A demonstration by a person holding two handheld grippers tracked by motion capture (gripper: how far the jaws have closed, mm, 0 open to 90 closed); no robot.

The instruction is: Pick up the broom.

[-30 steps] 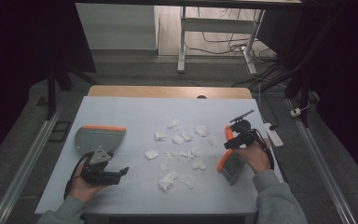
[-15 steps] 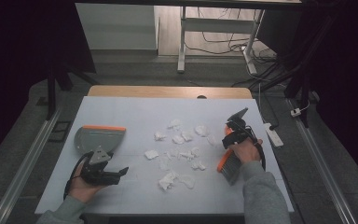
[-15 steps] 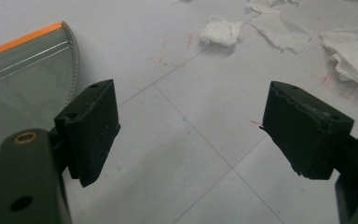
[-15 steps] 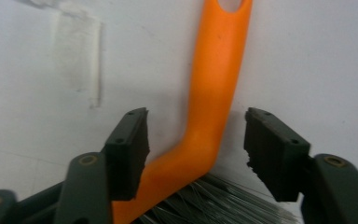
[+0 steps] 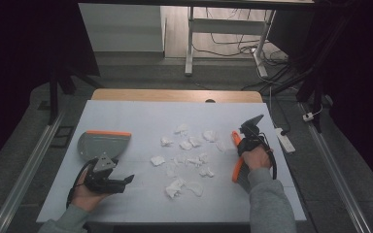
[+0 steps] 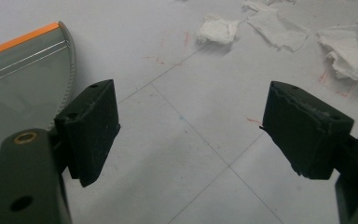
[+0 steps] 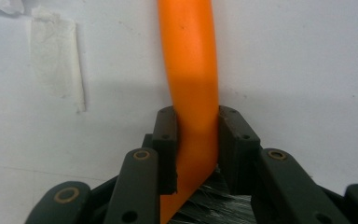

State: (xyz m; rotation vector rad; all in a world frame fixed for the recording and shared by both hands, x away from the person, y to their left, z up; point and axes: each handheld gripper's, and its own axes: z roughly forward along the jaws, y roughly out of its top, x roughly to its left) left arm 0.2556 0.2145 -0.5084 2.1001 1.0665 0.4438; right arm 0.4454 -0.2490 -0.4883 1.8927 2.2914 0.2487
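The right tool (image 7: 196,154) is clamped on the orange handle of a brush (image 7: 191,74), the handle pinched between both jaws with grey bristles showing just below them. In the high view the right tool (image 5: 250,130) sits at the right side of the white surface (image 5: 141,116), the orange brush (image 5: 236,160) running back under the right hand (image 5: 256,158). The left tool (image 6: 189,135) stands wide open with nothing between its jaws, hovering over bare surface just beside a grey dustpan with an orange edge (image 6: 21,88). In the high view the left tool (image 5: 119,182) is held by the left hand (image 5: 88,194) just in front of the dustpan (image 5: 102,144). Torn white paper scraps (image 5: 187,160) lie scattered between the two tools, apart from both.
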